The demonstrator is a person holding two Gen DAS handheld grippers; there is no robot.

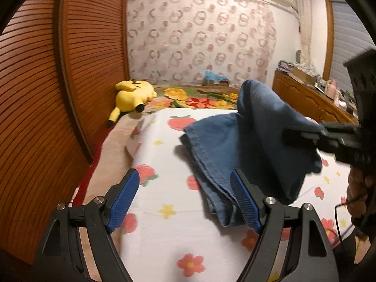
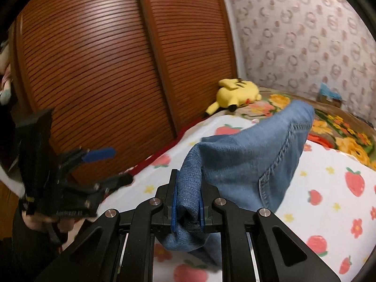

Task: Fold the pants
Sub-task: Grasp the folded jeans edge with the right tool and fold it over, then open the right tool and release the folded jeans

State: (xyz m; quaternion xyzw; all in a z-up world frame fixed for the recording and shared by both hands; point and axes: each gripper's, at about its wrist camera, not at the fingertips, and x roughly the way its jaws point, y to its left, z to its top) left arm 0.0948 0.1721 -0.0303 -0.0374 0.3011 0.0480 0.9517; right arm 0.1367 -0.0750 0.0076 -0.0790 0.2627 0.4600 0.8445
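Left wrist view shows the left gripper [image 1: 185, 199] with its blue pads [image 1: 123, 199] spread wide and nothing between them, hovering over the bed [image 1: 164, 155]. The blue pants [image 1: 246, 145] lie partly on the white strawberry-print sheet [image 1: 169, 235], one end raised toward the right, where the right gripper [image 1: 303, 134] comes in from the frame edge; it is dark and blurred there, and its tips merge with the cloth so the pinch cannot be read from this side. A hand [image 1: 357, 188] below it is cut off by the frame edge. Right wrist view settles it: the right gripper [image 2: 188, 202] has its jaws pressed together on a bunched fold of the pants [image 2: 253, 150], the denim rising from the pinch and draping away over the sheet [image 2: 329, 199]; the fabric hanging below the jaws is hidden by the gripper's own body. At the left of that view the left gripper [image 2: 108, 164] is smeared by motion, one blue pad just readable, and the hand [image 2: 42, 221] holding it is mostly hidden. A yellow plush toy [image 1: 134, 96] lies at the far side of the bed by the slatted wooden doors [image 1: 70, 70]. On the floral blanket [image 1: 199, 98] beyond sits a small box [image 1: 215, 78] with something blue in it, too small to identify. The cluttered wooden dresser [image 1: 312, 98] at right is hard to make out.
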